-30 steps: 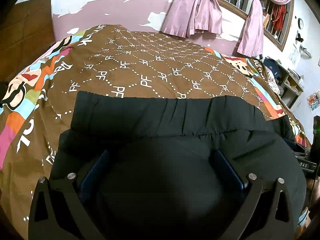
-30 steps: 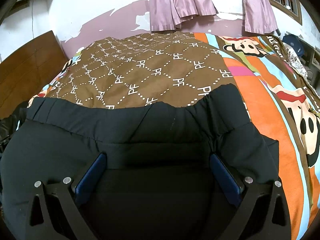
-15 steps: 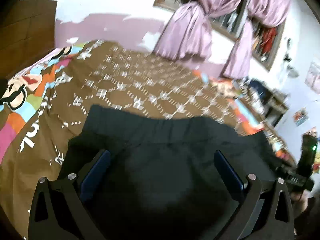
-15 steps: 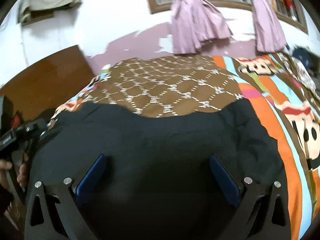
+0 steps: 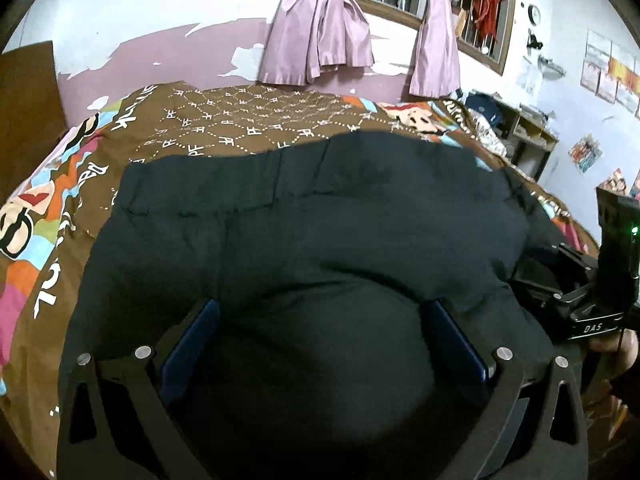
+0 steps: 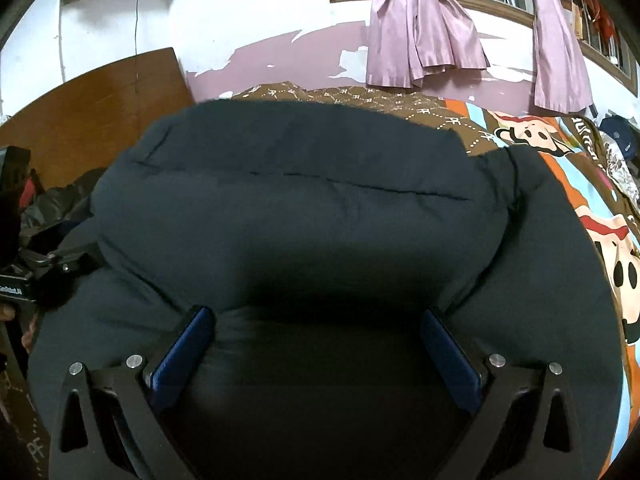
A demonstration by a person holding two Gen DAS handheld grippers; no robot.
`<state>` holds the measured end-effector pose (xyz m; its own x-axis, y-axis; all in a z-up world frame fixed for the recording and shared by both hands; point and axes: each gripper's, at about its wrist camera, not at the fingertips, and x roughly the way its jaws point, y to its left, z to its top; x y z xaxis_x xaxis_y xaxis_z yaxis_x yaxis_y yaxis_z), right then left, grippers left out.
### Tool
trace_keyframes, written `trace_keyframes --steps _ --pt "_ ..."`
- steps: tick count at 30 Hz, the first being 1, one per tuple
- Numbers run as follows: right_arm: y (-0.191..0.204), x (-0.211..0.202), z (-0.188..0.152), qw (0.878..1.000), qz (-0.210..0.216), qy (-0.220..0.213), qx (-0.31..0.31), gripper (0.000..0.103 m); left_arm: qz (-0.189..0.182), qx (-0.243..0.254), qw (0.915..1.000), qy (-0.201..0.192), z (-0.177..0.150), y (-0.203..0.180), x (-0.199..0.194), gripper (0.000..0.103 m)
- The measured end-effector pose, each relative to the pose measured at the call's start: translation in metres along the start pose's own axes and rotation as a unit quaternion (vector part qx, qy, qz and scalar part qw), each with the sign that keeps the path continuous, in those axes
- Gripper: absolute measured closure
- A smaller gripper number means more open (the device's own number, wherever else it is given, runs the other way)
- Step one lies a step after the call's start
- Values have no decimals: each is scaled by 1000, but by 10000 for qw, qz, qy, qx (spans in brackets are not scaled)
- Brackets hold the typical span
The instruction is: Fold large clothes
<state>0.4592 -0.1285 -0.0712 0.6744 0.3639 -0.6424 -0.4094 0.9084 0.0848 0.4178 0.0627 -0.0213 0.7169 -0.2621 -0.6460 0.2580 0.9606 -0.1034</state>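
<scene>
A large black garment with an elastic waistband lies on the brown patterned bedspread. My left gripper has its blue pads wide apart, with the cloth bulging up between them. My right gripper is also wide open, and a thick fold of the same garment rises in front of it and hides much of the bed. The right gripper's body shows at the right edge of the left wrist view. The left gripper's body shows at the left edge of the right wrist view.
A brown wooden headboard stands at the left. Pink curtains hang at a barred window on the far wall. A shelf with clutter stands at the right of the bed. The bedspread's colourful cartoon border runs along the right side.
Both grippers have lifted and tipped up, showing more wall and window. The black cloth has bunched up higher in front of the right gripper. The jaws stay wide apart.
</scene>
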Motion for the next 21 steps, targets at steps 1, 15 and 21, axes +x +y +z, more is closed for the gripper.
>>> trace_keyframes --steps 1,15,21 --pt "-1 1 -2 10000 -3 5 1 0 56 61 10000 36 -1 -2 4 1" --pt "-24 -34 -7 9988 392 -214 184 0 20 117 9999 10 -14 3 0 1" --pt "-57 -67 0 9979 -396 -475 184 0 -7 -63 10000 -49 -11 12 -35 1"
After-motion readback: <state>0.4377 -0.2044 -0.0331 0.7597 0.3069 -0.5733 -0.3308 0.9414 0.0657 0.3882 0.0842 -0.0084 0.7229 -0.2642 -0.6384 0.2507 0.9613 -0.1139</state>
